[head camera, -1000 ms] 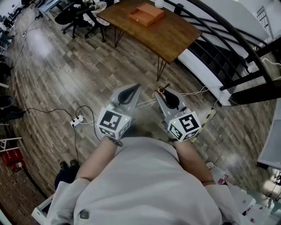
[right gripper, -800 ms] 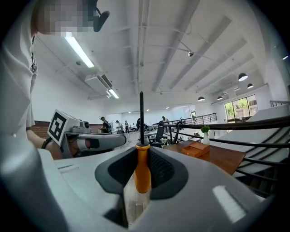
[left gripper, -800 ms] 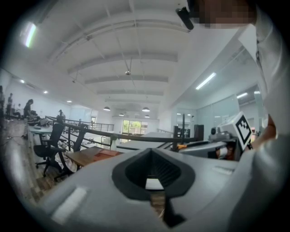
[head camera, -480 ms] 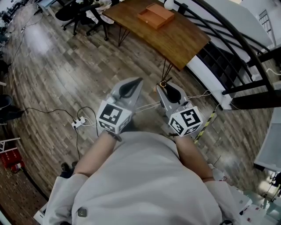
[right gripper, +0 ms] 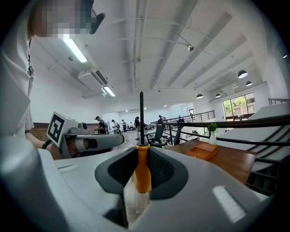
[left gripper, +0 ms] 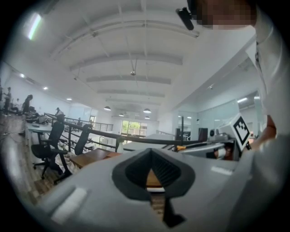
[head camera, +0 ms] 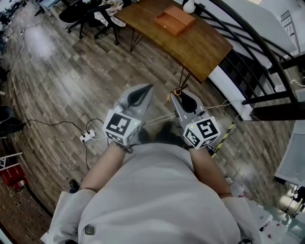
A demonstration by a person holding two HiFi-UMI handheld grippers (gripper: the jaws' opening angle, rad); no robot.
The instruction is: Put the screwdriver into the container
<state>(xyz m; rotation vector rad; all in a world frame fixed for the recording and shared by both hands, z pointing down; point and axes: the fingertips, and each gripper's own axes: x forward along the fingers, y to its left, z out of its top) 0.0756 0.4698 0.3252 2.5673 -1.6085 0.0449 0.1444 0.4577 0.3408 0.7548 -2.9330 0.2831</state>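
A screwdriver with an orange handle (right gripper: 142, 167) and a thin black shaft stands upright between the jaws of my right gripper (right gripper: 141, 152), which is shut on it. In the head view only its orange top (head camera: 177, 90) shows at the tip of the right gripper (head camera: 178, 95). My left gripper (head camera: 144, 89) is held beside it, shut with nothing in it; in its own view the left gripper (left gripper: 152, 154) has its jaws together. The container, a shallow orange-brown tray (head camera: 175, 20), lies on a wooden table (head camera: 202, 45) well ahead of both grippers. In the right gripper view the tray (right gripper: 204, 150) sits ahead and to the right.
I stand on a wood-plank floor. A white power strip (head camera: 87, 137) with cables lies on the floor at the left. Black office chairs (head camera: 90, 13) stand past the table's left end. A black railing (head camera: 248, 43) runs along the right. A small potted plant (right gripper: 211, 134) stands on the table.
The table and tray have shifted right and slightly down in the head view as I step toward them. Both grippers keep their pose, the right still holding the screwdriver.
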